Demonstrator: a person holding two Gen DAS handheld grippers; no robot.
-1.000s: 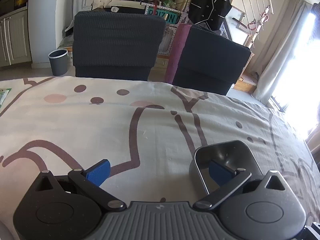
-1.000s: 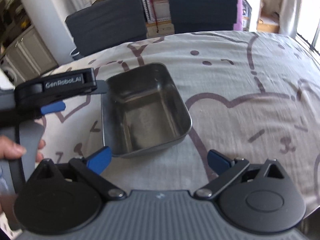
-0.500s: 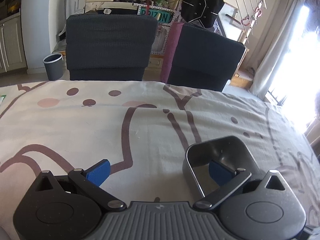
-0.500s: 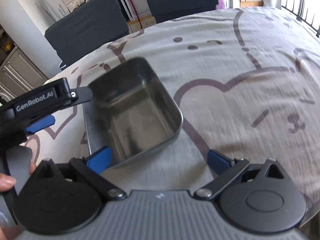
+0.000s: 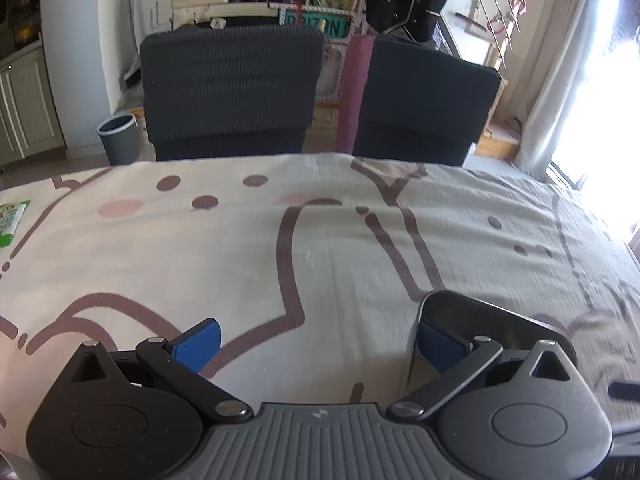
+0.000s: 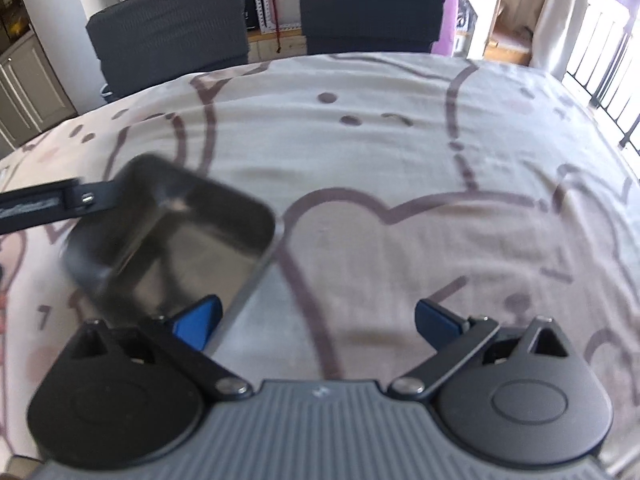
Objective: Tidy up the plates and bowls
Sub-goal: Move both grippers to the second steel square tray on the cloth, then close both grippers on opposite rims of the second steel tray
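Note:
A rectangular steel bowl (image 6: 172, 240) with rounded corners sits on the patterned tablecloth (image 6: 400, 160). It also shows at the lower right of the left wrist view (image 5: 492, 324). My left gripper (image 5: 320, 344) is open; its right pad (image 5: 436, 346) reaches inside the bowl's near wall and its left pad is over bare cloth. In the right wrist view one left gripper finger (image 6: 60, 202) touches the bowl's far left rim. My right gripper (image 6: 316, 320) is open, its left pad (image 6: 198, 320) at the bowl's near corner.
Two dark chairs (image 5: 232, 92) (image 5: 424, 108) stand at the table's far edge. A green packet (image 5: 10, 220) lies at the far left of the cloth. A grey bin (image 5: 118, 138) is on the floor behind. A bright window is to the right.
The bowl has shifted left and closer to my right gripper in the right wrist view and now looks turned. The left gripper has pulled back; only a finger shows there.

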